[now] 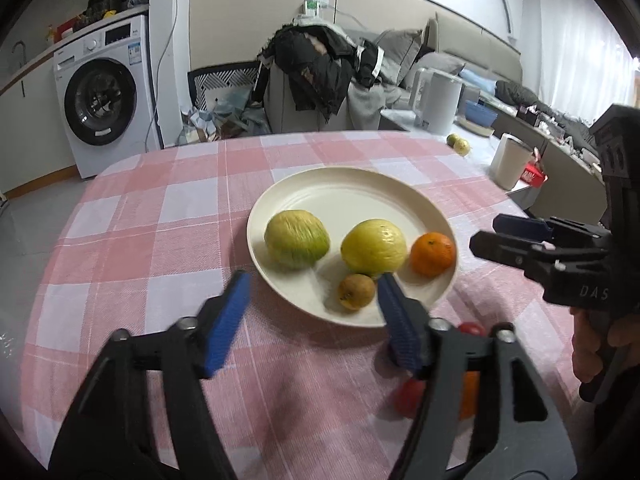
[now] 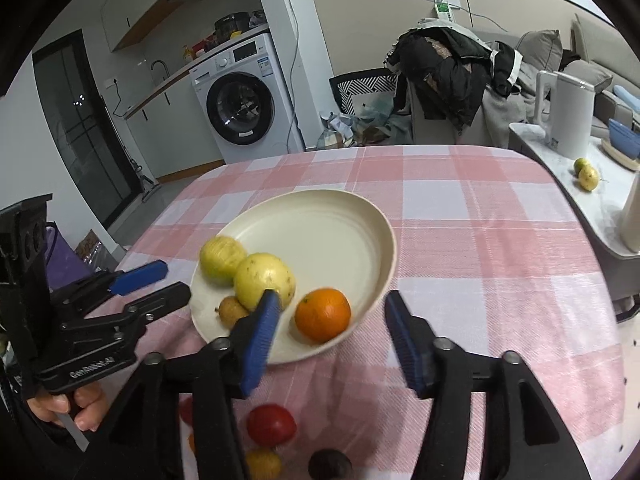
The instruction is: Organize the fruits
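"DAS" is legible on the right gripper (image 1: 486, 232), jaws narrow, empty. Left gripper (image 1: 312, 284) is spread wide. A round cream plate (image 2: 360, 216) on the checked-cloth tabletop (image 1: 160, 208) holds a glossy orange (image 2: 322, 314).

Left tongs (image 1: 314, 292) gape empty before the plate (image 1: 344, 184) holding orange (image 1: 433, 254) and three yellowish fruits.

Worktop (image 1: 132, 240) covered by pink-white checked cloth (image 2: 480, 240). Cream plate (image 1: 360, 184) sits directly on the cloth, mid-worktop. Loose on the cloth at the near edge, apart from the plate: red tomato (image 2: 271, 425), small yellow fruit (image 2: 262, 463), dark round fruit (image 2: 330, 465)
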`<state>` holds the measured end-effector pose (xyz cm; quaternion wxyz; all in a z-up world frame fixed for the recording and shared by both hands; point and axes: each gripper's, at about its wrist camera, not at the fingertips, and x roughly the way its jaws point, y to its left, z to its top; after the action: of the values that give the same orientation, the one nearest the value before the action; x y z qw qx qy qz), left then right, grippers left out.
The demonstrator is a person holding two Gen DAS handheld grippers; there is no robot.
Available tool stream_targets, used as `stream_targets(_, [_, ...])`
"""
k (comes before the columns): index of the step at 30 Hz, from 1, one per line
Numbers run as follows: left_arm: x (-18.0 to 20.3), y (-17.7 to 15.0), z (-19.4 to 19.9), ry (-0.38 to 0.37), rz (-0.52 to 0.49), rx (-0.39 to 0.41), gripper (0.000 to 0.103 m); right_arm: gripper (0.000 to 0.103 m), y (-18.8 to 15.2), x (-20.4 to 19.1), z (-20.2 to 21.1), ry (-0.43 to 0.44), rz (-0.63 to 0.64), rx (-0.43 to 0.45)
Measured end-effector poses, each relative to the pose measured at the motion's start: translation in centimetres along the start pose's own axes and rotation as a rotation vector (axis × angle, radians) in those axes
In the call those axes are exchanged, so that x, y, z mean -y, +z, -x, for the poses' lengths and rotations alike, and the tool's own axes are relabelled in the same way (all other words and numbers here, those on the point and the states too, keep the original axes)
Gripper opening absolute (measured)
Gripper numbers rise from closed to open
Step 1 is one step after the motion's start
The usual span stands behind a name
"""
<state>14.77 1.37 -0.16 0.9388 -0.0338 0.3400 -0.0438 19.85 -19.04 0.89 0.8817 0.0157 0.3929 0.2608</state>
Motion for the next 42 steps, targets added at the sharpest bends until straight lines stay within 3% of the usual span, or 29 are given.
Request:
stream_targets(2, [0.2,-0.4,1.4,-0.004,0.000,0.022,0.083,0.074,-0.4,-0.1,0.8,-0.006,0.012,0.000])
stream_targets(4, [0.5,-0.8,2.7,-0.006,0.000,0.039,0.083,0.088,-1.0,-0.4,1.7,-0.023,0.032,-0.004])
stream_targets(10, [0.8,-2.0,5.4,0.005,0.005,0.041,0.088,0.097,-2.7,-1.2,3.6,-0.087,0.082,0.009])
stream_targets(12, [0.9,-2.4,6.3,0.008,0.007,0.045,0.094,0.103,-3.2,-1.3,4.0,-0.090,0.089,0.006])
stream_targets(13, [0.9,-2.5,6.7,0.010,0.010,0.049,0.103,0.103,-3.4,-1.4,4.2,-0.090,0.092,0.006])
stream_targets(20, [1.5,-4.2,8.0,0.007,0.007,0.063,0.102,0.103,-5.1,-2.0,5.4,-0.094,0.134,-0.002])
stream_targets(30, [3.0,-5.4,6.2,-0.021,-0.032,-0.006,0.102,0.103,-6.0,-3.4,5.5,-0.080,0.226,-0.052])
stream_targets(42, [2.7,-5.9,4.4,-0.024,-0.027,-0.059,0.102,0.103,-6.7,-1.9,3.8,-0.102,0.205,-0.124])
